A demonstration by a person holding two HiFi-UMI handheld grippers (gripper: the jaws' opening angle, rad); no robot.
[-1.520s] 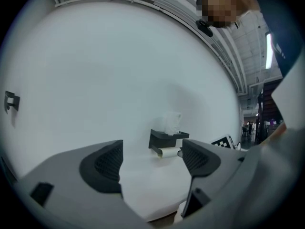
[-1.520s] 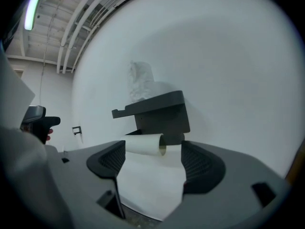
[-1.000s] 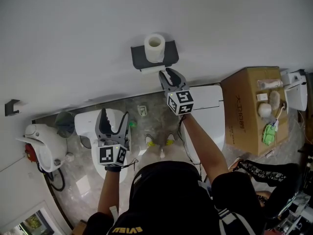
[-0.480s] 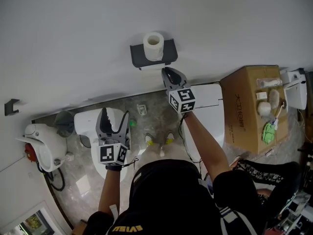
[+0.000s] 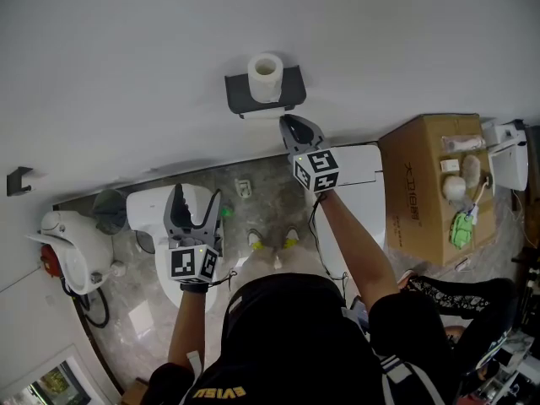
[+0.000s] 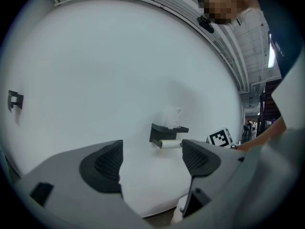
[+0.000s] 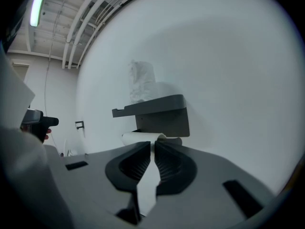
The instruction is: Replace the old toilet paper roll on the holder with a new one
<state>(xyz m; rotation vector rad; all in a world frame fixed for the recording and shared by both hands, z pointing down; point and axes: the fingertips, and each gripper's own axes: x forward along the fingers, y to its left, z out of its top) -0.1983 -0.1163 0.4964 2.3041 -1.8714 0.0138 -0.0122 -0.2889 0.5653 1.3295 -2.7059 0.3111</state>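
A dark grey wall holder (image 5: 293,91) carries a full white roll (image 5: 266,76) upright on its shelf. Beneath the shelf hangs the thin old roll (image 5: 253,114). My right gripper (image 5: 292,125) is shut, its tips just below the holder's right part. In the right gripper view its jaws (image 7: 153,147) meet in front of the old roll (image 7: 136,138), under the holder (image 7: 162,111) and the new roll (image 7: 142,82). A pale sliver shows between the pads; I cannot tell whether it is paper. My left gripper (image 5: 198,195) stands open and empty, well back from the wall, facing the holder (image 6: 162,130).
A white toilet (image 5: 148,213) lies below my left gripper. A cardboard box (image 5: 418,192) with small items on top stands at the right, next to a white unit (image 5: 359,171). A dark hook (image 5: 17,182) is on the wall at far left.
The right gripper's jaws have closed from slightly open to shut, staying below the holder. The left gripper has not moved.
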